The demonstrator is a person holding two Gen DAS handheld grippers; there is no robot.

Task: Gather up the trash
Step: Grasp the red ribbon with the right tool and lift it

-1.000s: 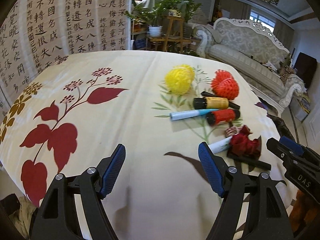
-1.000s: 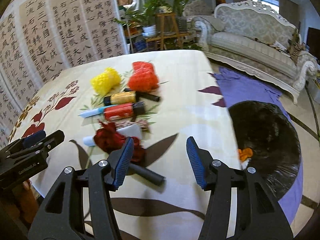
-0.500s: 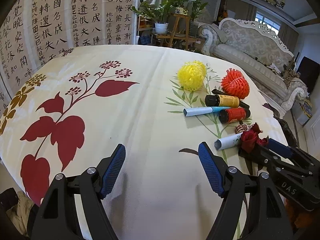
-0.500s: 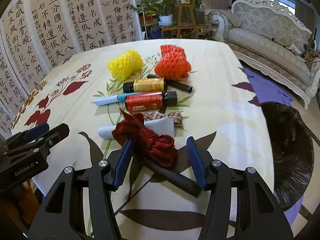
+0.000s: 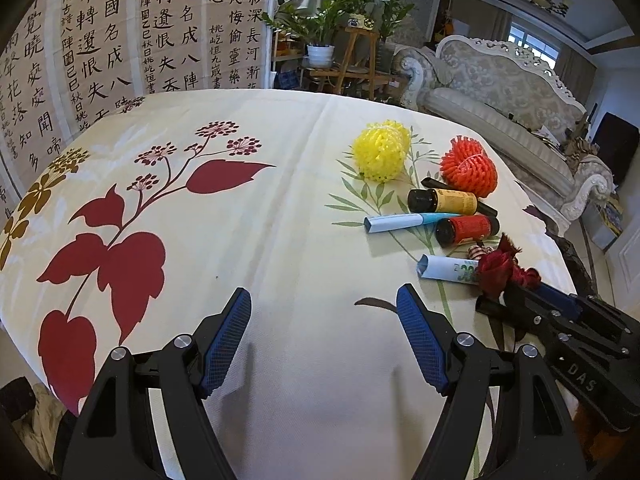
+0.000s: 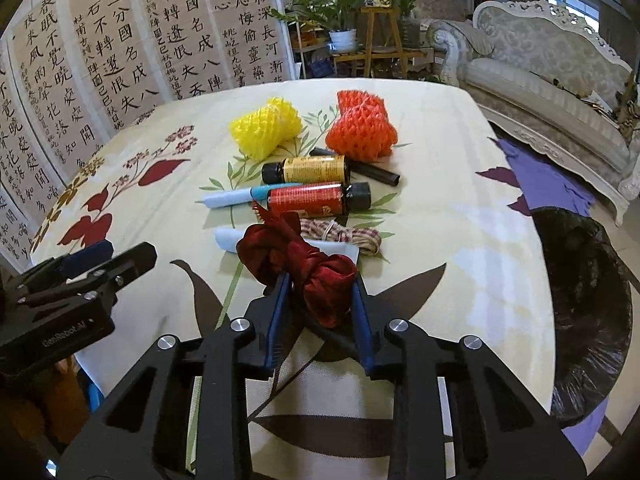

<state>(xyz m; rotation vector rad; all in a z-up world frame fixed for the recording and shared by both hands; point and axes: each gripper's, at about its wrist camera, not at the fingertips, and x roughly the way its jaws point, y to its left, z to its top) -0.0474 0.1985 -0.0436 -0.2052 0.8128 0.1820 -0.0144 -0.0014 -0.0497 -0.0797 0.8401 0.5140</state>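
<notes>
My right gripper (image 6: pixel 320 292) is shut on a crumpled dark red ribbon (image 6: pixel 304 264) lying on the table; it also shows in the left wrist view (image 5: pixel 500 272). Behind it lie a white paper tube (image 6: pixel 228 238), a twine bundle (image 6: pixel 344 234), a red bottle (image 6: pixel 312 200), a yellow bottle (image 6: pixel 308 169), a blue pen (image 6: pixel 236 198), a black tube (image 6: pixel 376 174), a yellow foam net (image 6: pixel 264 126) and an orange foam net (image 6: pixel 360 126). My left gripper (image 5: pixel 324 316) is open and empty over bare cloth, left of the pile.
The table wears a cream floral cloth (image 5: pixel 200 220). A black trash bag (image 6: pixel 588 312) hangs open past the table's right edge. A calligraphy screen (image 5: pixel 120 32), plants (image 5: pixel 332 24) and a sofa (image 5: pixel 500 96) stand behind.
My right gripper moved forward to the red ribbon and shut on it. My left gripper stayed open and shifted slightly left and back.
</notes>
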